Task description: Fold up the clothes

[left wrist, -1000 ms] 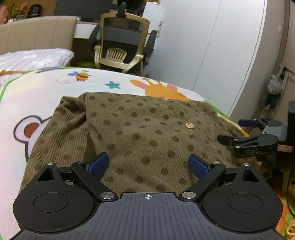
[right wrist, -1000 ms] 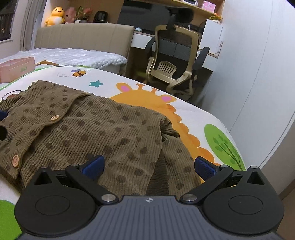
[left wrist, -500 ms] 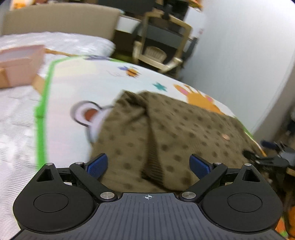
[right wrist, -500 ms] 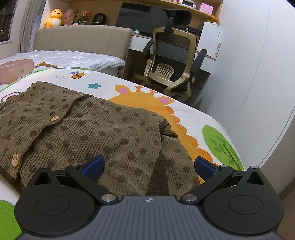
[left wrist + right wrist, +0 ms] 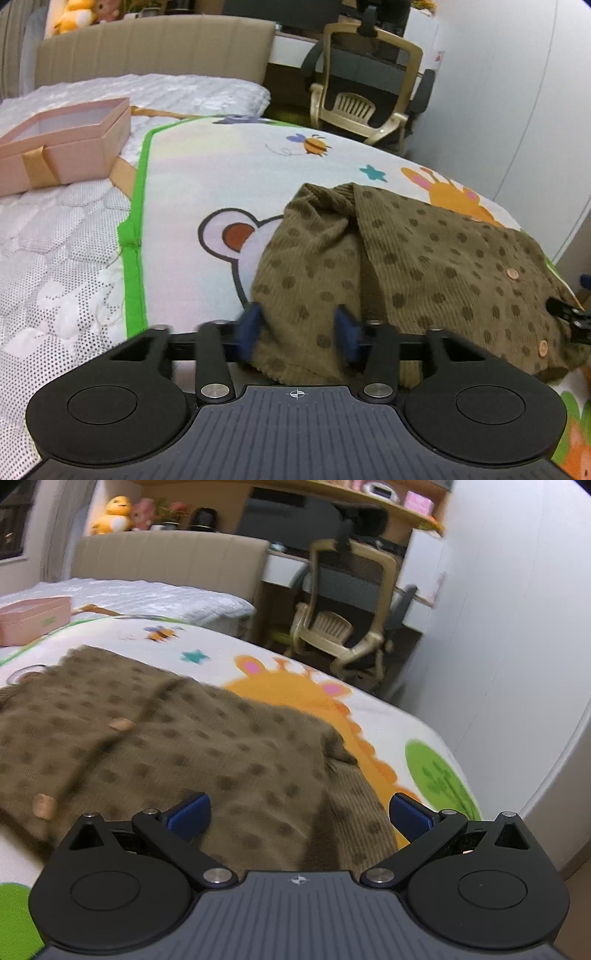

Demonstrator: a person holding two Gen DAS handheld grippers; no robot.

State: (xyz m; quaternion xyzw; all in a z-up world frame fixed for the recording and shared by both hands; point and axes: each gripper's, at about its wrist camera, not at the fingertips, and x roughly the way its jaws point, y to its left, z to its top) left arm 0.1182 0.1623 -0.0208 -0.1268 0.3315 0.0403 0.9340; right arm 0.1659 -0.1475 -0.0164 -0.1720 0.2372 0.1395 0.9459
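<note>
Brown corduroy shirt [image 5: 424, 273] with darker polka dots and tan buttons lies spread on a cartoon-print play mat [image 5: 221, 184] (bee, star, bear, orange giraffe) that covers most of the bed; a white quilted mattress cover [image 5: 55, 258] shows to the mat's left. Left gripper [image 5: 301, 326] is at the shirt's near left corner: blue pads are motion-blurred, jaws closing, with a fold of the shirt's sleeve/side fabric bunched between them and both pads against the cloth, so it is grasping the shirt. In the right wrist view the shirt [image 5: 166, 746] is blurred and fills the lower left. Right gripper [image 5: 299, 814] is released, fingers wide apart, hovering over the shirt's right sleeve area; whether the pads touch the cloth can't be told, and nothing is pinched. The tip of the right gripper also shows at the right edge of the left wrist view, just beyond the shirt's hem. A pink gift box [image 5: 62, 147] with a gold ribbon sits on the mattress cover, well apart from the shirt. Beige headboard [image 5: 155, 51] and a gold-framed office chair [image 5: 365, 85] stand behind the bed.
</note>
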